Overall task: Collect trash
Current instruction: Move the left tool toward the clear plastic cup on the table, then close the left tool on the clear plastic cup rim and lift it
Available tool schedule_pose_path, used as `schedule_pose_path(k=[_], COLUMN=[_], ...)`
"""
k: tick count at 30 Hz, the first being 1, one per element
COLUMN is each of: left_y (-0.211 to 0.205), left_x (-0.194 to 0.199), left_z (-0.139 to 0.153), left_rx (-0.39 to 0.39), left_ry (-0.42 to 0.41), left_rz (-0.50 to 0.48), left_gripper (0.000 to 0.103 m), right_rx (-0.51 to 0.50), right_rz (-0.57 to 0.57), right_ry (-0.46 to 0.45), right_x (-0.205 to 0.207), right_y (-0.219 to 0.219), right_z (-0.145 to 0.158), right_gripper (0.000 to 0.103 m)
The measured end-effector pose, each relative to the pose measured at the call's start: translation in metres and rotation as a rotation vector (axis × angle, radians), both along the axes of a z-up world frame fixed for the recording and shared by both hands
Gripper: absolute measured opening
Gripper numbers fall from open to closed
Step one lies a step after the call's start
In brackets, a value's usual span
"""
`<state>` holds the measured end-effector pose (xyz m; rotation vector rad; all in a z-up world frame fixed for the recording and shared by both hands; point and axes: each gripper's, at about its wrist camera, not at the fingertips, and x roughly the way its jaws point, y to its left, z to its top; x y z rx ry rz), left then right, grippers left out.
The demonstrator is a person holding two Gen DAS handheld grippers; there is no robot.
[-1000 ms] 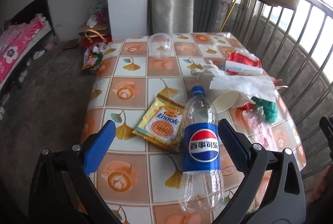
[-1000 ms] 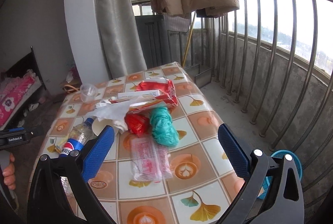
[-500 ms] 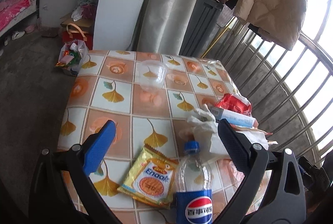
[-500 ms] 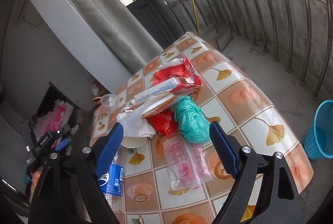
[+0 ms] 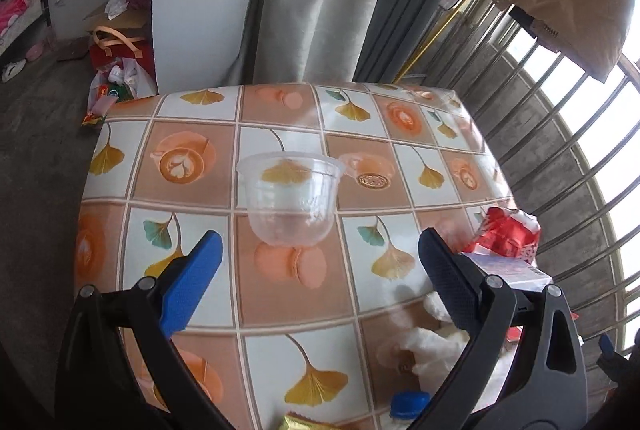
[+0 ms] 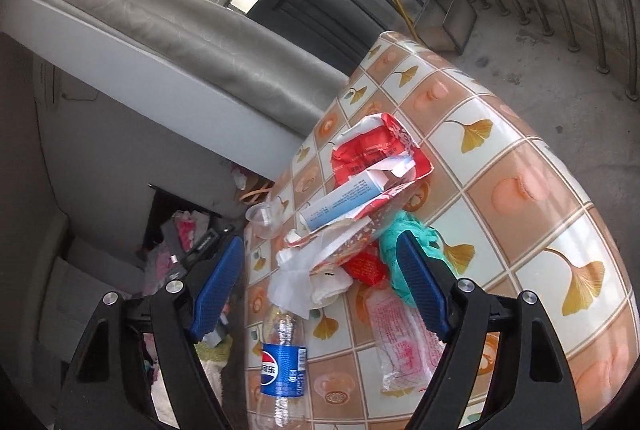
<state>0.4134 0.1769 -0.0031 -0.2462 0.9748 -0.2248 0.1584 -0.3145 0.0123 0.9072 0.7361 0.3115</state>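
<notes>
Trash (image 6: 356, 226) sits heaped mid-table; the cup (image 5: 291, 203) stands apart, far left, so the left gripper (image 5: 316, 270) lines up, jaws apart. Right gripper (image 6: 316, 290) is closing, empty.

Daylight floods in through the railing (image 5: 560, 134), blown out to white at the left view's right edge, and puts a pale sheen on the glossy tabletop (image 5: 280, 294). The room beyond stays dim. Both views bow strongly toward black corners; the right view sits steeply tilted, with slight softness throughout.
</notes>
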Motion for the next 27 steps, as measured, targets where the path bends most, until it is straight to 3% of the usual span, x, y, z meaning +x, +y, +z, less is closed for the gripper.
schedule_pose_path(k=[3, 7, 11, 13, 17, 20, 24, 27], left_y=[-0.002, -0.003, -0.005, -0.009, -0.013, -0.012, -0.006, -0.001], left_x=[0.019, 0.027, 0.031, 0.034, 0.034, 0.033, 0.021, 0.014], left_z=[-0.013, -0.024, -0.025, -0.025, -0.029, -0.031, -0.031, -0.029], left_rx=[0.029, 0.017, -0.026, -0.033, -0.051, -0.052, -0.057, -0.05], left_ry=[0.042, 0.071, 0.078, 0.079, 0.097, 0.105, 0.101, 0.102], left_rz=[0.018, 0.022, 0.023, 0.011, 0.002, 0.001, 0.005, -0.004], left_gripper=[0.092, 0.076, 0.066, 0.059, 0.044, 0.036, 0.036, 0.055], right_rx=[-0.009, -0.015, -0.049, -0.019, 0.055, -0.068, -0.169, -0.218], right_rz=[0.078, 0.186, 0.252, 0.263, 0.261, 0.219, 0.182, 0.135], right_ry=[0.005, 0.052, 0.184, 0.268, 0.331, 0.38, 0.361, 0.328], right_x=[-0.001, -0.013, -0.017, -0.012, -0.006, -0.015, -0.04, -0.053], right_y=[0.019, 0.046, 0.073, 0.079, 0.08, 0.08, 0.082, 0.076], right_z=[0.0, -0.016, -0.036, -0.046, -0.048, -0.052, -0.057, -0.056], right_gripper=[0.077, 0.077, 0.077, 0.077, 0.077, 0.074, 0.073, 0.073])
